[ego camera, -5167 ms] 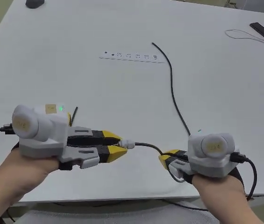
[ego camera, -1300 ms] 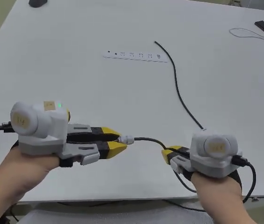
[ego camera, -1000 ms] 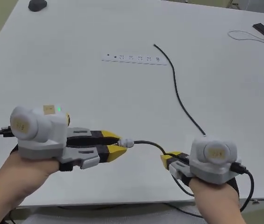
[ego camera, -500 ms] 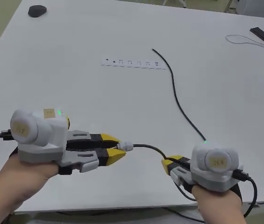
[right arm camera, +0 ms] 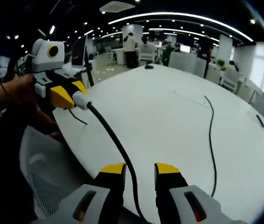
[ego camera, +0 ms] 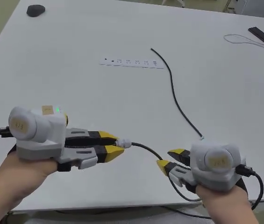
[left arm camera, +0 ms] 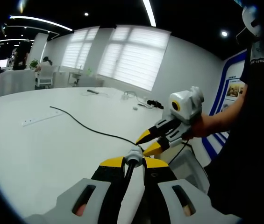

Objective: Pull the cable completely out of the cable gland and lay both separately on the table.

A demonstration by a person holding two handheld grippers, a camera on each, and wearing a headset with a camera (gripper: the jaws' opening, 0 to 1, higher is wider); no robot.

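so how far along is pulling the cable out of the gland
Nothing is finished: the cable still runs into the gland. In hand: the left gripper is shut on the gland, while the right gripper is open with the cable between its jaws. Still to do: grip the cable, pull it free, lay both apart on the table.

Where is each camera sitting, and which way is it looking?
Head view: on the person's head, looking forward and down at the table; the left hand and right hand show, holding the left tongs and right tongs.
Left gripper view: on the left tongs, looking past the cable gland at the right tongs; the right hand shows.
Right gripper view: on the right tongs, looking along the cable at the left tongs; the left hand shows.
Shared: the gripper views face each other; both show cable gland and cable.
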